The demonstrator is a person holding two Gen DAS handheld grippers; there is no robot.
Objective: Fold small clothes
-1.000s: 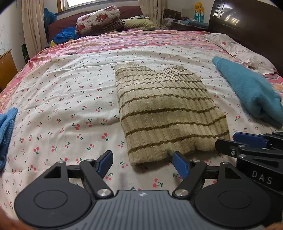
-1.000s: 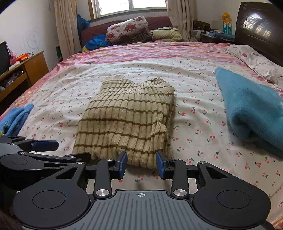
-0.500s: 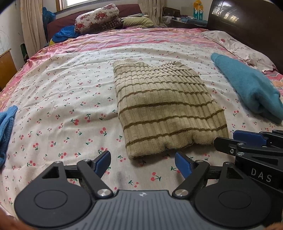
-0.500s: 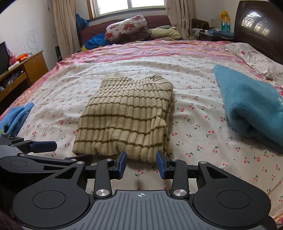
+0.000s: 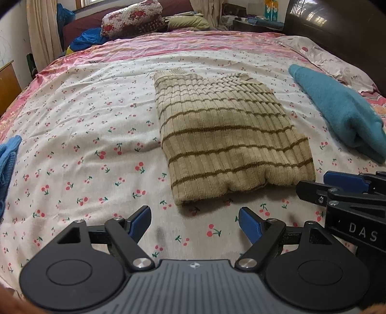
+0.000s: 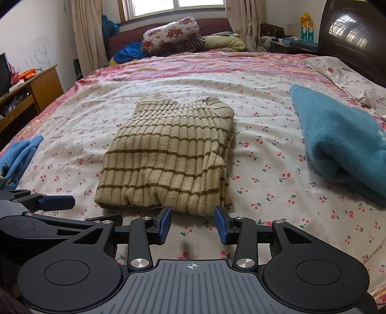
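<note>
Bed's near edge: folded striped sweater (image 6: 168, 159), soft, limp; take its near fold. My left gripper (image 5: 194, 221) apart, right gripper (image 6: 193, 223) opening, both empty.

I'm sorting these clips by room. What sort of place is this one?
A bedroom, most likely in a home: a wide bed with a cherry-print sheet, a dark headboard, and pillows piled under the curtained window.

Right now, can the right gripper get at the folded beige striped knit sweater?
Probably yes: the right gripper, jaws opening and empty, sits just before the sweater's near edge, with only bare bedsheet between.
</note>
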